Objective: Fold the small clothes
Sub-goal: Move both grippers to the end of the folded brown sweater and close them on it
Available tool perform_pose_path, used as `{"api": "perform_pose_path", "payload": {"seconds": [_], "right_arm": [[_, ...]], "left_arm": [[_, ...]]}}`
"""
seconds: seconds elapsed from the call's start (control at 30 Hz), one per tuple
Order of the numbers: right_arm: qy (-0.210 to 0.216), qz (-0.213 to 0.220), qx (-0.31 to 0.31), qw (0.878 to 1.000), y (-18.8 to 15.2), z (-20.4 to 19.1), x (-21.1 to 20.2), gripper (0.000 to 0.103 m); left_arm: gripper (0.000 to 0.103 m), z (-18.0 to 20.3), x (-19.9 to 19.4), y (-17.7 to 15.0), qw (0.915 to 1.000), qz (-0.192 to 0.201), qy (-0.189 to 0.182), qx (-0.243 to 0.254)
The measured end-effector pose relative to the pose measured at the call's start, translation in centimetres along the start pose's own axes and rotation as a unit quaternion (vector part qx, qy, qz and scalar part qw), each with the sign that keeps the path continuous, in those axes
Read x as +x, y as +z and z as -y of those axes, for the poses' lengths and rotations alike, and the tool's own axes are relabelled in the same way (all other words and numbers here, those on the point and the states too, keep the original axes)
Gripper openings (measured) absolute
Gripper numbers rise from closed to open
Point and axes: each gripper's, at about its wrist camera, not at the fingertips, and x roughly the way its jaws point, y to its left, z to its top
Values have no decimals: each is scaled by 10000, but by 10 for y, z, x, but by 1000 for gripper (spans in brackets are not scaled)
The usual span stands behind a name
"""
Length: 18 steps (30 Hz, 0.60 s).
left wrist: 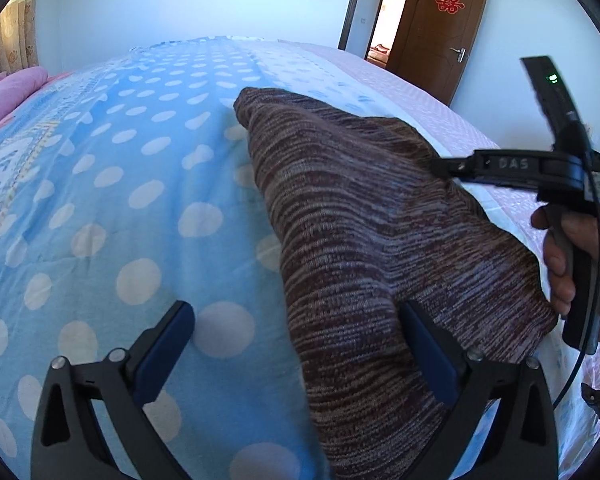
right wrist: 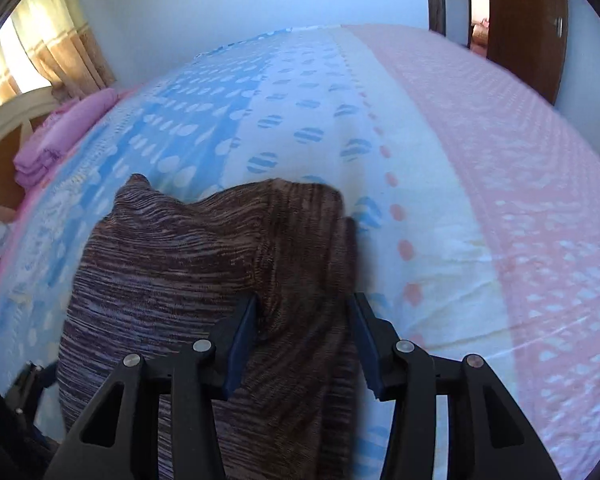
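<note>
A brown and grey striped knit garment [left wrist: 360, 216] lies on the bed; it also shows in the right wrist view [right wrist: 204, 264]. My left gripper [left wrist: 300, 320] is open wide, its right finger [left wrist: 428, 344] resting on the garment's near part and its left finger over the bedspread. My right gripper [right wrist: 304, 312] has its jaws partly apart around a raised fold of the garment's right edge. In the left wrist view the right gripper [left wrist: 444, 168] reaches in from the right onto the garment, with jaws hidden edge-on.
The bed carries a blue bedspread with white dots [left wrist: 120, 200] and a pink patterned strip [right wrist: 520, 200] on the right. Folded pink bedding [right wrist: 60, 132] lies at the far left. A brown door [left wrist: 440, 28] stands open behind the bed.
</note>
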Motion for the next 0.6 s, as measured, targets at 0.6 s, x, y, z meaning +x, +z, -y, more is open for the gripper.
{"api": "perform_pose_path", "payload": {"seconds": [0.6], "right_arm": [[438,-529,-1563,9853,7,-125,34,58]], "left_arm": [[103,2,-1,-1,10000,-15,81,33]]}}
